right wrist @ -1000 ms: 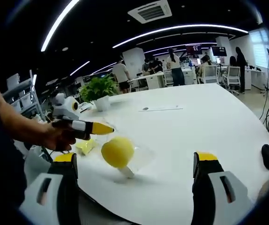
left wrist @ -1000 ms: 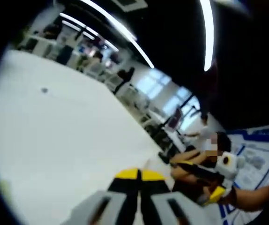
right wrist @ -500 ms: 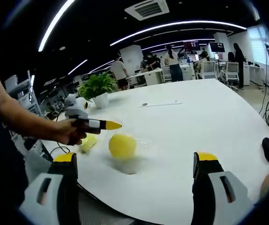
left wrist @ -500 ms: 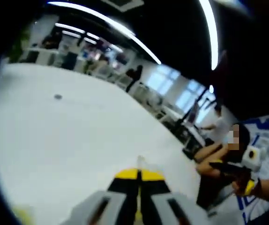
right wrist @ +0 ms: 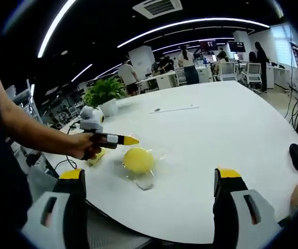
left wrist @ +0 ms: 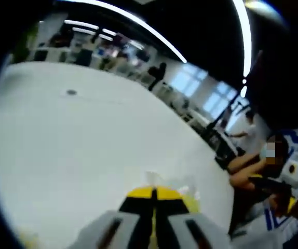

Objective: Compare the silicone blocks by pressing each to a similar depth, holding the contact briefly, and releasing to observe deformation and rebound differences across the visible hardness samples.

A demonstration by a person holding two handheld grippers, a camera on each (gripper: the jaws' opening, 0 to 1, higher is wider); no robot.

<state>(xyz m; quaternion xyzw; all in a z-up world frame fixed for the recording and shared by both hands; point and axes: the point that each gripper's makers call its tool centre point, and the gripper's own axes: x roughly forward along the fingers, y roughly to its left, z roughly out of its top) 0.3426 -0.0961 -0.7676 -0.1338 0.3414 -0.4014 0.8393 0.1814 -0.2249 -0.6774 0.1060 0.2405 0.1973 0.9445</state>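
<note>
We're looking along the right gripper (right wrist: 150, 179), whose 2 yellow-tipped jaws stand wide apart at the bottom of the right gripper view with nothing between them, and the big white table (right wrist: 232, 129) spreads across the middle of the frame. Just left of centre sits the yellow silicone ball (right wrist: 138, 160), round and pale, resting on a clear plastic sheet (right wrist: 157, 155) with a small grey-white piece (right wrist: 144, 183) lying just below it. Coming in from the left, a hand (right wrist: 81, 147) carries the left gripper (right wrist: 131, 140), its yellow tip hovering just above and left of the ball; we can't tell whether it touches. Under that hand a yellow-green silicone block (right wrist: 94, 157) lies on the table near the left edge. Further back, at upper left, a potted plant (right wrist: 104, 94) stands on the table, and a black computer mouse (right wrist: 297, 157) sits at the far right edge. In the blurred left gripper view, we see the left gripper's own jaws (left wrist: 154, 193) pressed together at the bottom centre, yellow tips meeting with no gap, and a hint of yellow and clear plastic just beyond them on the white tabletop, too smeared to name.
</note>
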